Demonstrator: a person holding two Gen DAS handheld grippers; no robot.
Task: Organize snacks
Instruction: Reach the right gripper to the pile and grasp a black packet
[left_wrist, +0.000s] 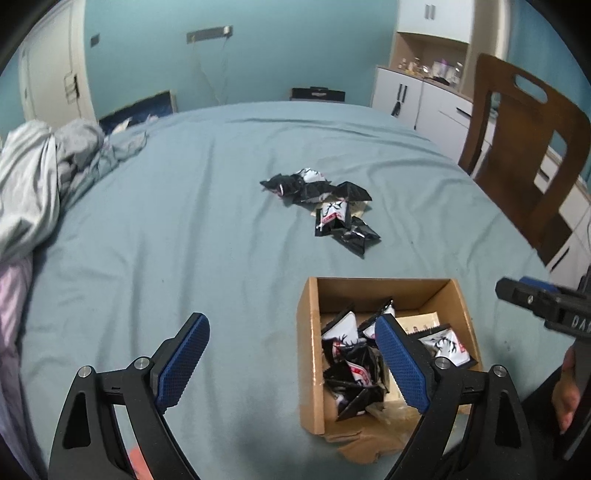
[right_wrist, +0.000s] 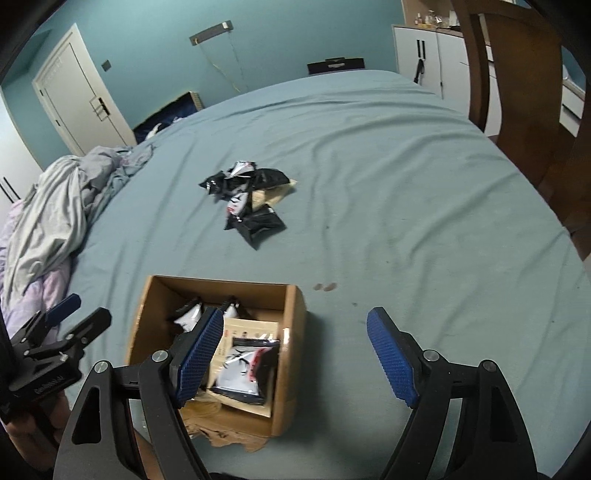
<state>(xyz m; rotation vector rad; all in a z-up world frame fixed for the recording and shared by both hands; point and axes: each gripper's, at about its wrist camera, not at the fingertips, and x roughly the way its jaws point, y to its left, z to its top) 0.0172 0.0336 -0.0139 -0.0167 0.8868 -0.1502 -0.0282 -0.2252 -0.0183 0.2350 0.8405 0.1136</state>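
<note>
An open cardboard box (left_wrist: 309, 354) sits on the blue-green bed sheet and holds several black-and-white snack packets (left_wrist: 347, 354). The box also shows in the right wrist view (right_wrist: 291, 354) with packets (right_wrist: 243, 369) inside. A loose pile of snack packets (left_wrist: 325, 206) lies farther out on the sheet, seen too in the right wrist view (right_wrist: 251, 199). My left gripper (left_wrist: 291, 363) is open and empty, its right finger over the box. My right gripper (right_wrist: 295, 360) is open and empty, its left finger over the box.
A crumpled grey blanket (left_wrist: 44, 177) lies at the left of the bed. A wooden chair (left_wrist: 524, 155) stands at the right edge. White cabinets (left_wrist: 413, 96) and a door (right_wrist: 74, 96) are behind.
</note>
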